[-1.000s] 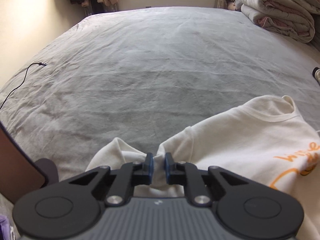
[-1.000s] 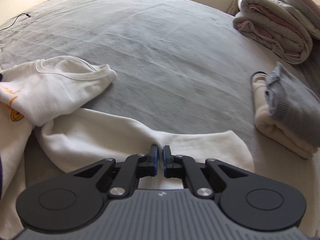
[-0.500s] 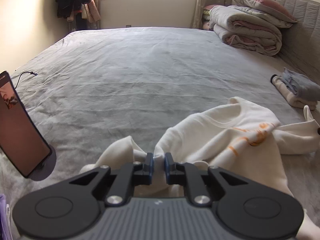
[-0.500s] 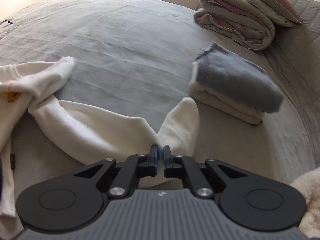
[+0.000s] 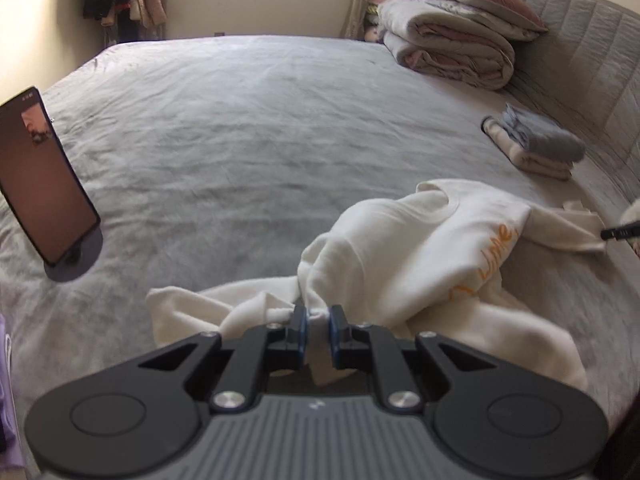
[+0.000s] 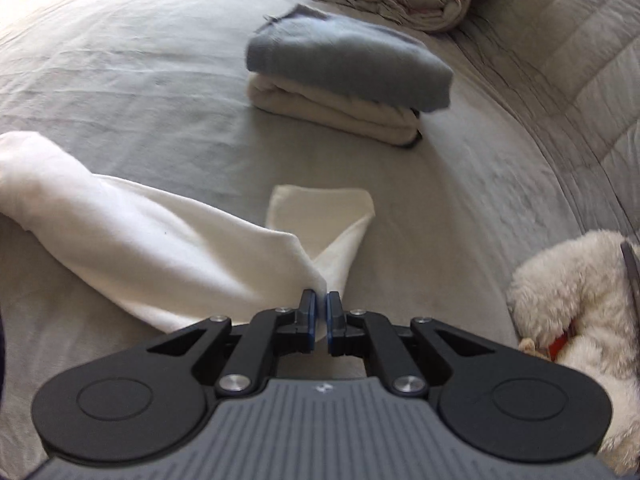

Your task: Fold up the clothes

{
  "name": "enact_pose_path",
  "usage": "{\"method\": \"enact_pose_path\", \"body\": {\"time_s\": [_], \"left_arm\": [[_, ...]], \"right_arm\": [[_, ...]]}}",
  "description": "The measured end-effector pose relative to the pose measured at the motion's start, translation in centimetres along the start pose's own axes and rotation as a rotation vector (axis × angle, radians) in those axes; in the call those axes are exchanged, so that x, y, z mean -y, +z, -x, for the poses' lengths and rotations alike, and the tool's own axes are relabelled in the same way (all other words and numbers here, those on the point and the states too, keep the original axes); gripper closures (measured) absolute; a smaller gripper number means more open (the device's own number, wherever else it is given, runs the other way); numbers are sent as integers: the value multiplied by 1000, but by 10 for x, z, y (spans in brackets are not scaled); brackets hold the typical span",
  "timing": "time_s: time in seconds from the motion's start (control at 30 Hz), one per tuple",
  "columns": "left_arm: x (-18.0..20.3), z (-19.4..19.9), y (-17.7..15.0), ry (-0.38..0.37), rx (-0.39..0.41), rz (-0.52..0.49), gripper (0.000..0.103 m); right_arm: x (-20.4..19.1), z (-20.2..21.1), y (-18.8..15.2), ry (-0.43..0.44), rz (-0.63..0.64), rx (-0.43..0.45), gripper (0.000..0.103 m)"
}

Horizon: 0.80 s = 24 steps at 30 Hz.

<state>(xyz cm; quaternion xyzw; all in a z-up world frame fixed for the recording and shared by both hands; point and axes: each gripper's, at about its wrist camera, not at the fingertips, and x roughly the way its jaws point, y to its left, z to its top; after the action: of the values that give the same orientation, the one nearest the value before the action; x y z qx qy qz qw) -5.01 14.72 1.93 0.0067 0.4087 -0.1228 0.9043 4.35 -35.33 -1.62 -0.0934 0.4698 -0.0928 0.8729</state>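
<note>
Inspecting garment: we find a cream sweatshirt [image 5: 404,240] with orange lettering lying crumpled on the grey bedsheet [image 5: 240,128], near the front edge of the bed.
Long axis: in the left wrist view we read it running from low centre to far right, sleeve to sleeve, with the neckline turned away toward the far side of the bed.
Left gripper [image 5: 318,316]: clenched on a bunched fold of the sweatshirt; cloth fills the narrow gap between the pads.
Right gripper [image 6: 320,304]: clamped tight on a sleeve [image 6: 168,248] of the sweatshirt, with the cuff end flopped ahead of the fingers.
Left view only: we see a phone on a stand [image 5: 44,188] at left, folded quilts [image 5: 452,48] by the headboard, a window and hanging clothes at the far wall, and the lettering on the chest.
Right view only: we see a white plush toy [image 6: 576,300] at right; the stack of folded clothes [image 6: 344,76], grey over cream, appears close and large, while the left view shows it small and distant.
Hidden or unclear: lettering is creased and we cannot read it; the sweatshirt's hem is buried under its own folds; the plush toy is cut off by the frame; the right gripper shows in the left view only as a dark tip at the far edge.
</note>
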Motion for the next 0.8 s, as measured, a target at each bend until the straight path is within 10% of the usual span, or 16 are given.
{"method": "enact_pose_path", "body": {"time_s": [0.3,0.4,0.57,0.8], "left_arm": [[5,-2,-31,-63,-67,-25,90],[-3,5,-26,-120,-45,6,86],[-23,18,-6,-214,23,79,63],[-50,-14,26,-226,13,241,61]], "right_arm": [[-4,-3,-3,13,3,2,96],[-6,2,2,38,3,16,79],[-9,13,15,128,-32,57,65],[-47,14,41,322,-39,86,62]]}}
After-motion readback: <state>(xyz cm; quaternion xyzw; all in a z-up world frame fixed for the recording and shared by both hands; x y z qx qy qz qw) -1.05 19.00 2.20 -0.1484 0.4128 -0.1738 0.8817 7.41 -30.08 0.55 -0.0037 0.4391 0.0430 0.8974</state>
